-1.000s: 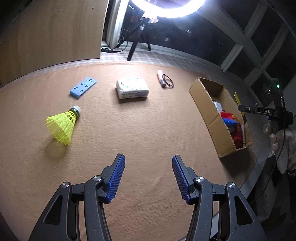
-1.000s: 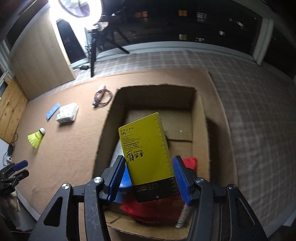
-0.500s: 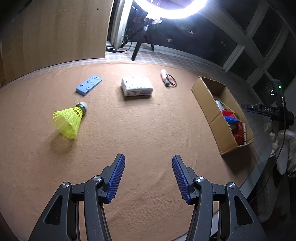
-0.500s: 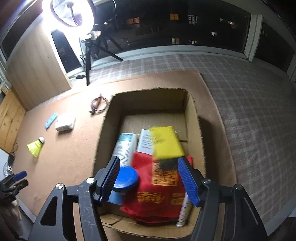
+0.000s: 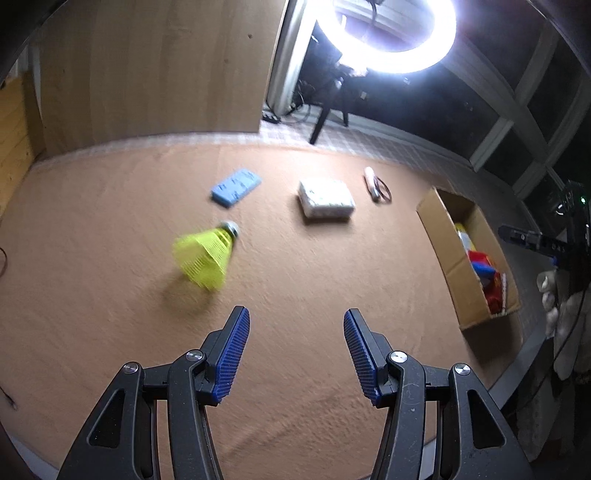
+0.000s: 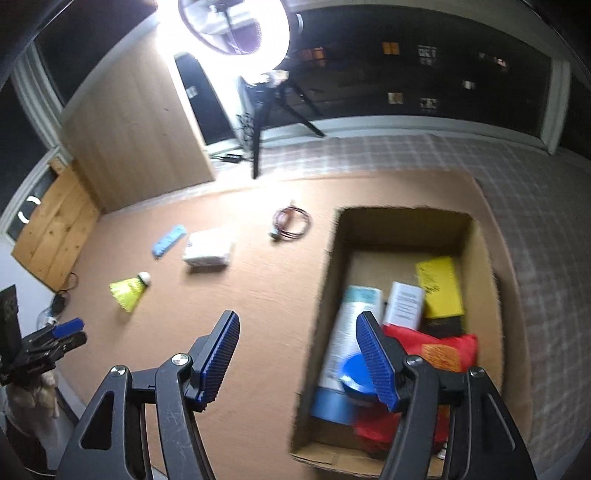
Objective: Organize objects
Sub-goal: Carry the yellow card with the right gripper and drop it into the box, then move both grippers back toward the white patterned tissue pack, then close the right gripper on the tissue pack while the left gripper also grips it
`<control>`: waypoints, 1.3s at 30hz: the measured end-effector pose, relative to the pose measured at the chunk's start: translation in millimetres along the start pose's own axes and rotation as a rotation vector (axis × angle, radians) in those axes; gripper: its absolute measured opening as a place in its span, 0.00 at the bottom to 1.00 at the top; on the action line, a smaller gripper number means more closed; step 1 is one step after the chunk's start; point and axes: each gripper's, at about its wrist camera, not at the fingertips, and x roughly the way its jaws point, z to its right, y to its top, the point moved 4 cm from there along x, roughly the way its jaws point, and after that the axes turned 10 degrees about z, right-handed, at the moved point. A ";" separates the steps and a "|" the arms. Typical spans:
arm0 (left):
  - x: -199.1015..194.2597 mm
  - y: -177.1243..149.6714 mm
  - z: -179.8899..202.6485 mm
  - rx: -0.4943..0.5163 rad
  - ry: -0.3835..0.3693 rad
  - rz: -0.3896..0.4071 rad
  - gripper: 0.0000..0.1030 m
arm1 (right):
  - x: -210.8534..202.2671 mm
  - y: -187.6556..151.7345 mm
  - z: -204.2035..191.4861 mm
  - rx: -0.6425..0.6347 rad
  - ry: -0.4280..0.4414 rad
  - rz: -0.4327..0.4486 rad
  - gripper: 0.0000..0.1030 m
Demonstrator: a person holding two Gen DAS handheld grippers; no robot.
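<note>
My left gripper (image 5: 295,325) is open and empty above the brown mat, with a yellow shuttlecock (image 5: 207,254) ahead to its left. Beyond lie a blue flat piece (image 5: 236,186), a white tissue pack (image 5: 325,195) and a white tube with a dark cord loop (image 5: 376,182). My right gripper (image 6: 297,332) is open and empty over the left wall of the cardboard box (image 6: 484,258). The yellow card (image 6: 439,288) lies inside the box with a red bag (image 6: 439,350), a blue lid (image 6: 356,376) and a white-blue tube (image 6: 351,332).
The box also shows at the right of the left wrist view (image 5: 443,236), near the table edge. A ring light on a tripod (image 5: 391,33) stands beyond the mat. A wooden panel (image 5: 155,70) stands at the back left.
My right gripper opened and let go of the yellow card, which dropped into the box; it then swung left. My left gripper moved toward the shuttlecock.
</note>
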 end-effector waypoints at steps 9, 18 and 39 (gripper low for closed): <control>-18.4 95.9 19.1 0.129 -0.007 0.102 0.55 | -1.1 59.5 -38.7 -0.009 0.049 0.044 0.60; 44.5 174.2 37.3 0.134 -0.033 0.090 0.55 | 47.2 99.2 -75.2 -0.039 0.089 0.009 0.60; 210.0 99.2 7.4 -0.079 -0.050 -0.140 0.54 | 216.7 46.5 -69.6 0.218 0.117 -0.230 0.51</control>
